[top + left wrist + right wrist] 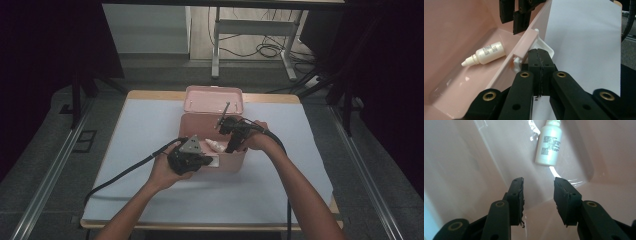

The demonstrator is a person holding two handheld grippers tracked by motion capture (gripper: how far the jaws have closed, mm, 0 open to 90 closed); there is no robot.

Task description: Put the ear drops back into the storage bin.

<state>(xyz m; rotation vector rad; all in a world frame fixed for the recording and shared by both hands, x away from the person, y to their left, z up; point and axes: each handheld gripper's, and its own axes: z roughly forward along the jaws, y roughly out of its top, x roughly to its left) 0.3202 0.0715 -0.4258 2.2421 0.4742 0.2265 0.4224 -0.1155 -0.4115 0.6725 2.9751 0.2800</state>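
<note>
Bottle lying in pink box | left hand-held gripper clamped on white latch | right hand-held gripper parted, empty

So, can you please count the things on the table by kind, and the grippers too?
Pink box, lid open: 1
White bottle, lying inside the box: 1
Grippers: 2, left gripper shut beside the box's white latch, right gripper open inside the box
Total: 4

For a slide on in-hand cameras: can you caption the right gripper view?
Right gripper, jaws open and empty, points into the pink box toward a small white bottle lying on its floor.
</note>
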